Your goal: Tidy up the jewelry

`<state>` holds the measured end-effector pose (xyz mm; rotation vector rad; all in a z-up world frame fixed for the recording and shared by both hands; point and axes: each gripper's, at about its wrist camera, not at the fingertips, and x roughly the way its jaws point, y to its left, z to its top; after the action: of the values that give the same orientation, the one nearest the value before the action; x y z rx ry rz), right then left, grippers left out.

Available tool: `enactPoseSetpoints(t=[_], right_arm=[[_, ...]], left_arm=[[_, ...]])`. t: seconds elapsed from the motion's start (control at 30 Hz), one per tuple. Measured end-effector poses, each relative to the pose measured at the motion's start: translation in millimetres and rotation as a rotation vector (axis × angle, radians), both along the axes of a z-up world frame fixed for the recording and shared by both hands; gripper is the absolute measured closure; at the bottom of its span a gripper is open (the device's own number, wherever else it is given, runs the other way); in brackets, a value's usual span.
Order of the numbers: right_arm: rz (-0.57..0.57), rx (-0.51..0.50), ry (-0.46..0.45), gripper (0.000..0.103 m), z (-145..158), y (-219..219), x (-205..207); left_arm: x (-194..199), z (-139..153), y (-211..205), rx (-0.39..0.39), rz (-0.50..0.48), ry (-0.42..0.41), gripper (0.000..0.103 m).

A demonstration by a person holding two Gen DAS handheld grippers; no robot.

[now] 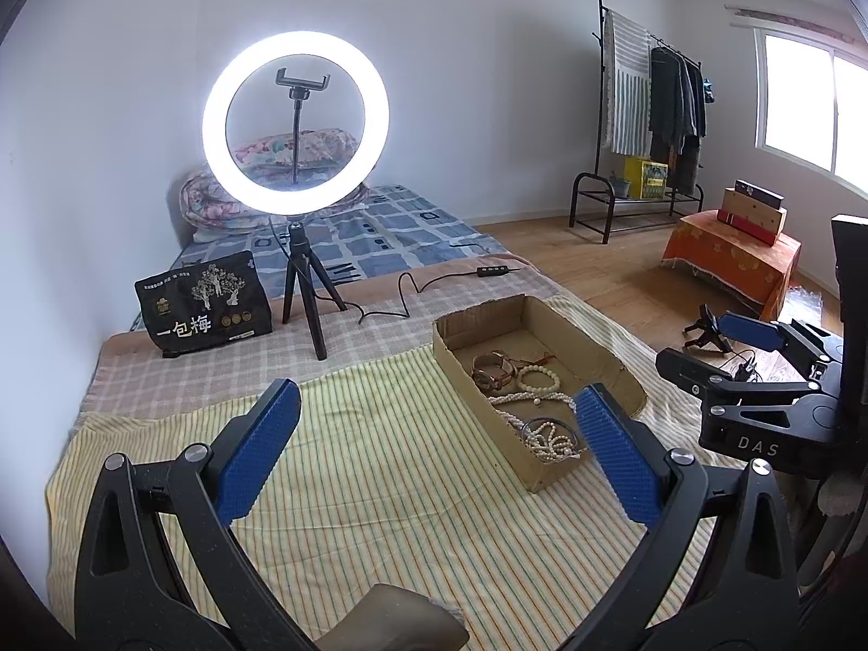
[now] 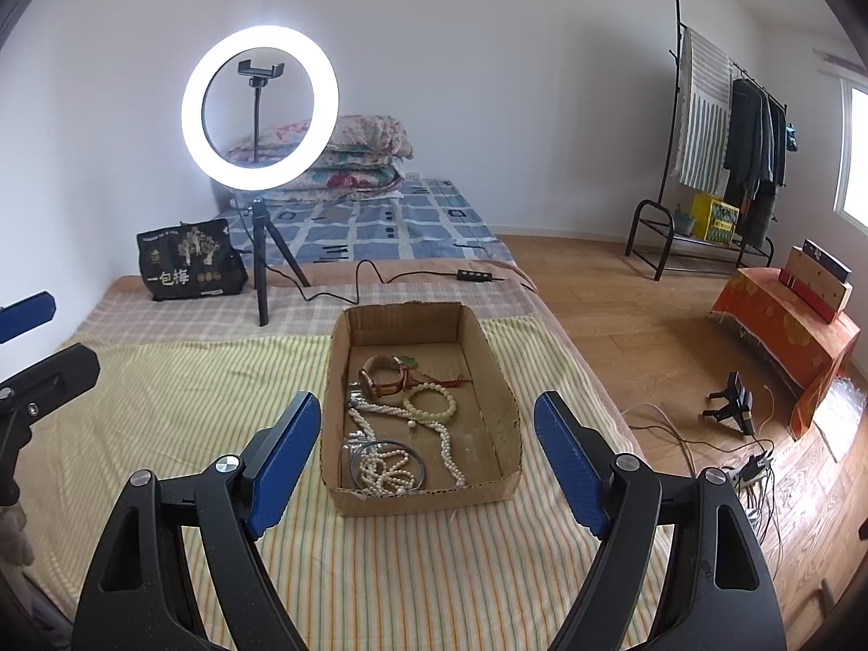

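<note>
With the watch, bead bracelet, pearl necklace and bangle all lying in the cardboard box on the striped cloth, the task appears either complete or not started, since the left gripper and right gripper both stand wide open, holding nothing.

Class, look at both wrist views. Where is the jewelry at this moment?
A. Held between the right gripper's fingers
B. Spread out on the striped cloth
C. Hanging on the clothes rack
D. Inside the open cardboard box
D: the watch, the bead bracelet and the pearl necklace all lie on the floor of the cardboard box, while both grippers stand open and hold nothing.
</note>
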<state>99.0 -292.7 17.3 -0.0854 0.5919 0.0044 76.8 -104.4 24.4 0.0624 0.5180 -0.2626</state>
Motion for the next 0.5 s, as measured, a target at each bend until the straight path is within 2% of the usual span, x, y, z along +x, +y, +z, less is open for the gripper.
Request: enactPoseSetpoints(t=[0.5], right_arm=[[-0.001,-0.002,0.004,0.022,-0.6,-0.2,0.2]], left_arm=[[-0.3,0.0,0.2,0.0,0.001,-0.001,0.0]])
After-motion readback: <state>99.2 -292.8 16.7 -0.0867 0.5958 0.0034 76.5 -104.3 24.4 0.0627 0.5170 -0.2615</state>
